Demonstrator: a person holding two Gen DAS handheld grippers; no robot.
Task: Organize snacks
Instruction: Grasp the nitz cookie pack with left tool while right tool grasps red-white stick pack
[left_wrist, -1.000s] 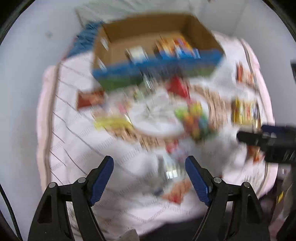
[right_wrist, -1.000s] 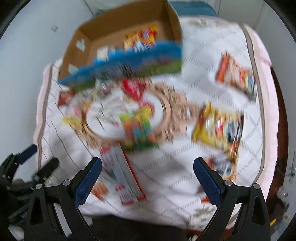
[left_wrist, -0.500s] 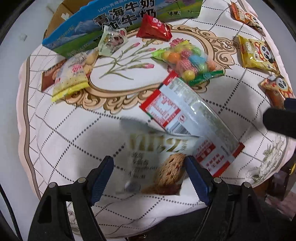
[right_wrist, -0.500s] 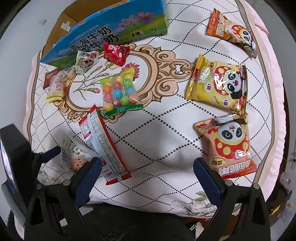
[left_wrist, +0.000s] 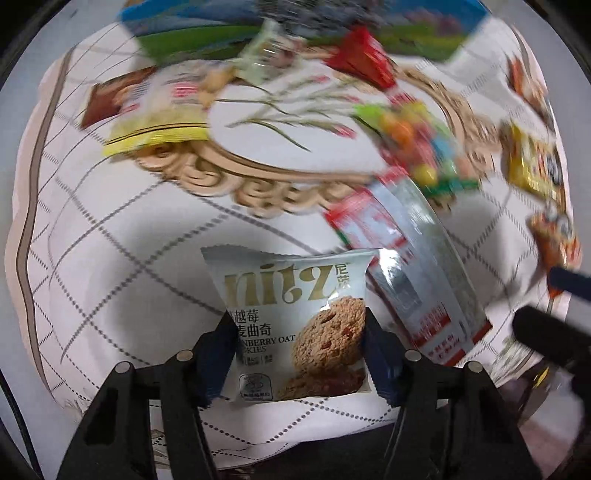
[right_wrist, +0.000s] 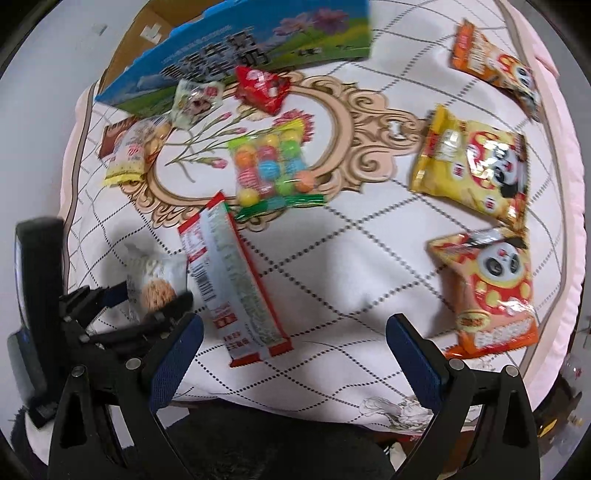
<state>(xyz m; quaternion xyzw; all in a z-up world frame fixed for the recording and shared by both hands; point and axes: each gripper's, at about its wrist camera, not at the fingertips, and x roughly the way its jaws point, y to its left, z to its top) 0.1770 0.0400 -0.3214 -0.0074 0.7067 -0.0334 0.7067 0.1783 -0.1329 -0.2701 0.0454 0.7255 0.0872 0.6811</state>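
Note:
My left gripper (left_wrist: 297, 350) is shut on a silver cranberry oat cookie packet (left_wrist: 295, 314) at the table's near edge; the same gripper (right_wrist: 144, 299) and cookie packet (right_wrist: 153, 280) show at the left of the right wrist view. My right gripper (right_wrist: 295, 350) is open and empty above the near edge. A long red-and-silver packet (right_wrist: 232, 280) lies just right of the cookie packet. A bag of coloured candy balls (right_wrist: 273, 166) lies mid-table. The blue-and-green cardboard box (right_wrist: 236, 55) stands at the back.
Two panda snack bags (right_wrist: 476, 166) (right_wrist: 491, 291) and an orange one (right_wrist: 495, 70) lie at the right. A red packet (right_wrist: 262, 86), a pale green packet (right_wrist: 195, 99), a yellow-edged packet (right_wrist: 135, 151) and a brown one (right_wrist: 112, 138) lie near the box. The tablecloth (right_wrist: 351, 258) is quilted.
My left gripper dropped toward the table's near edge and closed on the cookie packet. My right gripper came lower over the table and stayed open.

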